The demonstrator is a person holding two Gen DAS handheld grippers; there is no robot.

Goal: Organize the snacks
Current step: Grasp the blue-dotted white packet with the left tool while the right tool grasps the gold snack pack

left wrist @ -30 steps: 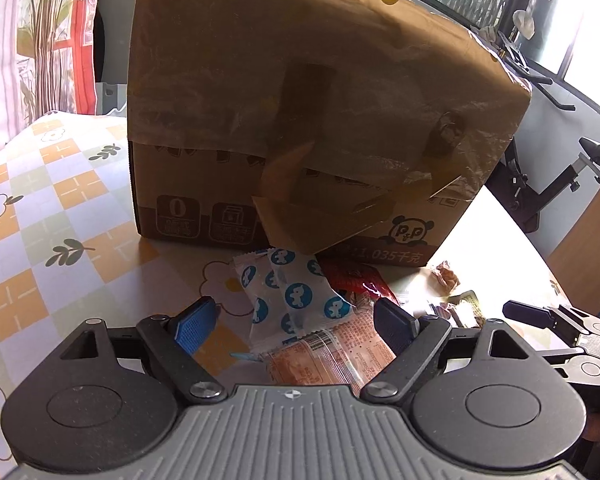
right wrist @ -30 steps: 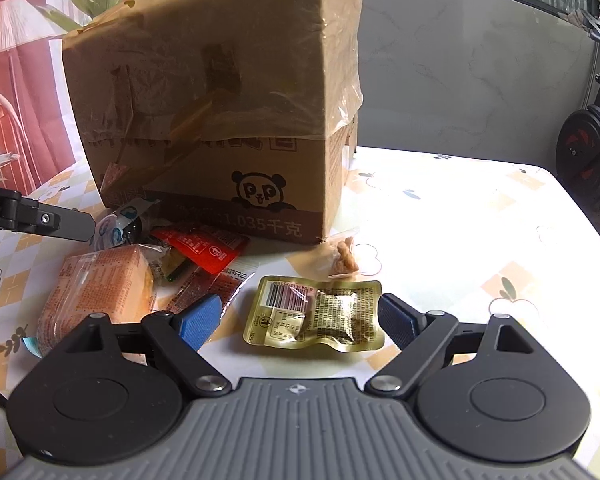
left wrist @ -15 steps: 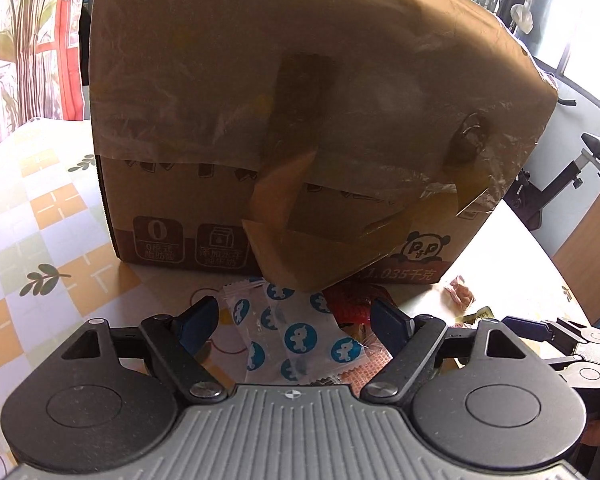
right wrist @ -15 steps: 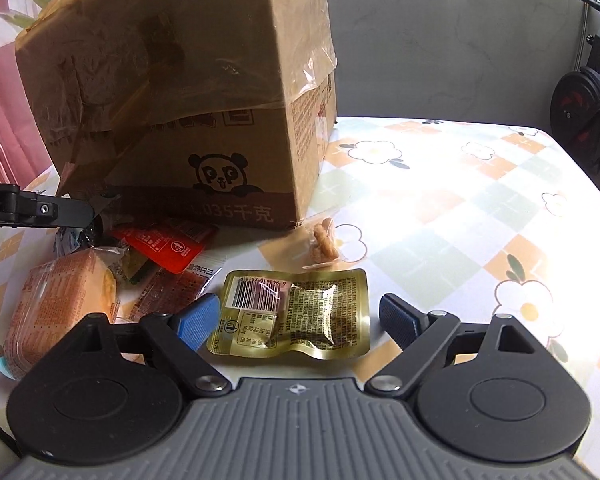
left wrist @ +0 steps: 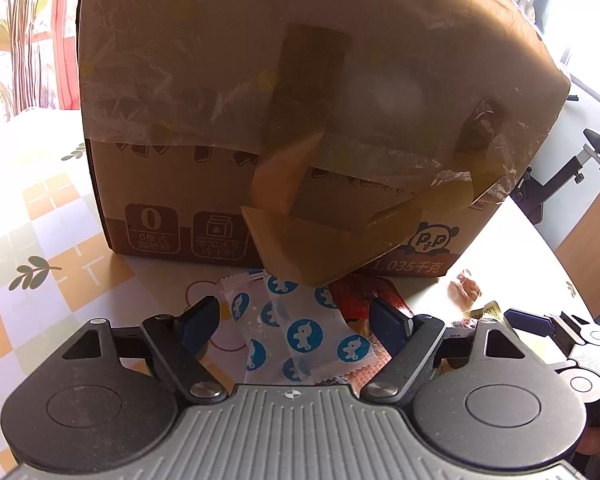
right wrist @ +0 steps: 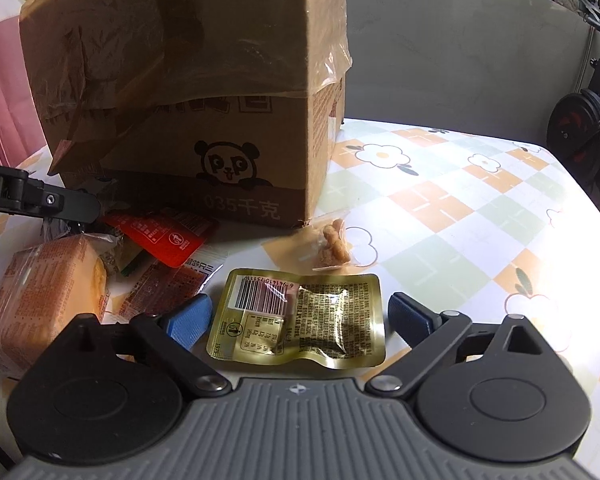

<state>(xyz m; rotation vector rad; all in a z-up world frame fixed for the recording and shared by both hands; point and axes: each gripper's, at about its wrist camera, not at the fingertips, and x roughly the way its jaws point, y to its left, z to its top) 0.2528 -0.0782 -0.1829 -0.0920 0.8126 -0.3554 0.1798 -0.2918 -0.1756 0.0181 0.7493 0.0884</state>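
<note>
Snack packets lie on the table in front of a big cardboard box (left wrist: 300, 120), also in the right wrist view (right wrist: 188, 92). My left gripper (left wrist: 296, 316) is open, its jaws on either side of a white packet with blue dots (left wrist: 300, 332); a red packet (left wrist: 360, 296) lies beside it. My right gripper (right wrist: 300, 316) is open, its jaws on either side of a gold foil packet (right wrist: 300, 320). Left of it are an orange wrapped cake (right wrist: 44, 296), a red packet (right wrist: 164, 236) and a small clear bag of nuggets (right wrist: 332, 244).
The table has a floral checked cloth (right wrist: 460, 200). The left gripper's finger (right wrist: 40, 200) shows at the left of the right wrist view. An exercise bike (right wrist: 584, 124) stands beyond the table at right. A loose box flap (left wrist: 300, 220) hangs over the packets.
Both grippers have moved forward toward the box and lowered a little. The white dotted packet and the gold packet now lie between the open jaws. Nothing was grasped.
</note>
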